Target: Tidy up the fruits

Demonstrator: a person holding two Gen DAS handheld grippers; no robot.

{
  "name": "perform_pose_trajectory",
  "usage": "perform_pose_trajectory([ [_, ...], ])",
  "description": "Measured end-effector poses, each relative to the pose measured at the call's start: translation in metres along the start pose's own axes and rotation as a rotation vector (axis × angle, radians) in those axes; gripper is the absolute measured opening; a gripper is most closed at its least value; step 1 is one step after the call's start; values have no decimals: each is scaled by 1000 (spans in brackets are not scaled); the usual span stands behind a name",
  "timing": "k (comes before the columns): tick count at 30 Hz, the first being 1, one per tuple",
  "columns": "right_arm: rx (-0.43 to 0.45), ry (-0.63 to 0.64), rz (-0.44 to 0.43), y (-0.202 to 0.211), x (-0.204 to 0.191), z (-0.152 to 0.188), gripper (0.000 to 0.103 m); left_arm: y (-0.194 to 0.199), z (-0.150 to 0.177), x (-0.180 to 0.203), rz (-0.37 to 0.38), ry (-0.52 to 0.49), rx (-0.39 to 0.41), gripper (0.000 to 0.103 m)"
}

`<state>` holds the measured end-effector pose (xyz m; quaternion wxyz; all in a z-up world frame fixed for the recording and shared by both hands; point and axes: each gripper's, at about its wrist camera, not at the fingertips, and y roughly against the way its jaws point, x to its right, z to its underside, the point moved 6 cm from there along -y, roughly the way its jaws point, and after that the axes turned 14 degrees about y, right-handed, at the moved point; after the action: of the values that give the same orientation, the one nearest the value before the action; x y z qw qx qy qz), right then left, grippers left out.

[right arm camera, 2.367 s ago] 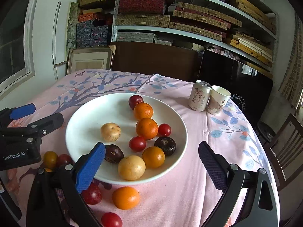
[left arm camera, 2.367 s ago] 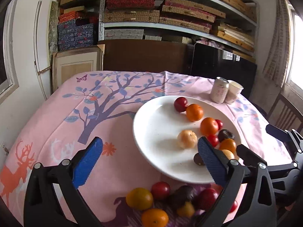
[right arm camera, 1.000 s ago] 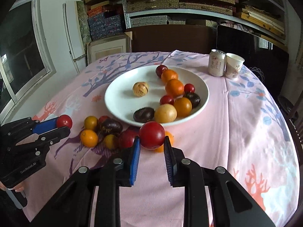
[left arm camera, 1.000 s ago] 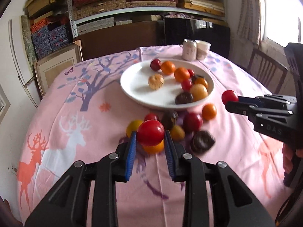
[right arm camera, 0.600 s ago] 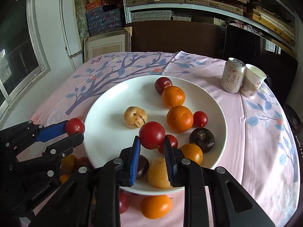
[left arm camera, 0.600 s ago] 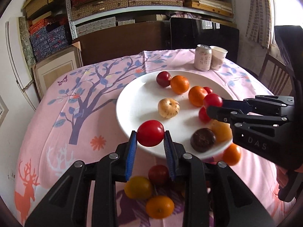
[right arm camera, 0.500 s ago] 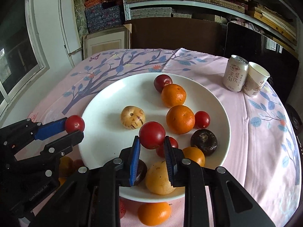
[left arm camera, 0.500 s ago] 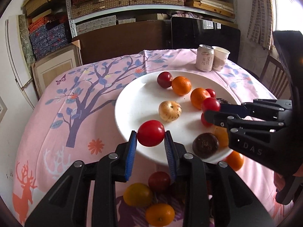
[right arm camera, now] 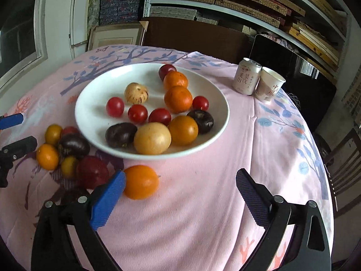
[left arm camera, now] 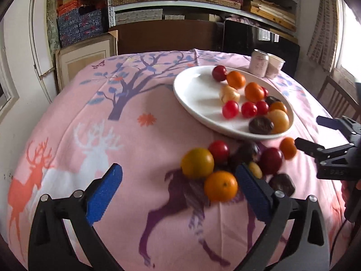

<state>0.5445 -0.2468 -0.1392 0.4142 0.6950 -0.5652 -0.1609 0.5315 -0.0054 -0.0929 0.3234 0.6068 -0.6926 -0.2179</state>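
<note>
Both grippers are empty now. Half a second ago each one pinched a red tomato over the plate; now those two tomatoes sit on the white plate [right arm camera: 94, 133], side by side on its left half: one red tomato [right arm camera: 115, 106] and a second [right arm camera: 137, 113] just right of it, beside a third already there.

The left gripper [left arm camera: 179, 189] has pulled back toward the near edge of the table, jaws spread wide with nothing between them. The right gripper [right arm camera: 180, 192] is back too, jaws equally wide, nothing held.

So that is two more fruits delivered, but the job is not finished. A loose cluster still lies on the pink tablecloth [right arm camera: 225, 180] just off the plate's near-left rim: a yellow one [left arm camera: 197, 163], an orange [left arm camera: 221, 186], a dark red plum [right arm camera: 92, 172], some dark purple ones. A lone orange [right arm camera: 141, 182] sits right against the right gripper's left finger. My guess is that it goes next, with the left gripper taking something from the cluster.
</note>
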Motion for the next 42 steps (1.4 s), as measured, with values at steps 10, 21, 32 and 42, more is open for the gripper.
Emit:
perform_pose_trajectory([
  [10, 38, -49, -76, -12, -5, 7, 99, -21, 29, 21, 40, -105, -103, 99],
  [21, 11, 49, -142, -10, -41, 4, 41, -23, 28, 25, 124, -54, -125, 36],
  [32, 159, -43, -76, 25, -16, -30, 41, -3, -19, 50, 141, -21, 0, 36],
  [42, 227, -84, -91, -13, 19, -81, 41, -56, -52, 72, 94, 5, -16, 36],
])
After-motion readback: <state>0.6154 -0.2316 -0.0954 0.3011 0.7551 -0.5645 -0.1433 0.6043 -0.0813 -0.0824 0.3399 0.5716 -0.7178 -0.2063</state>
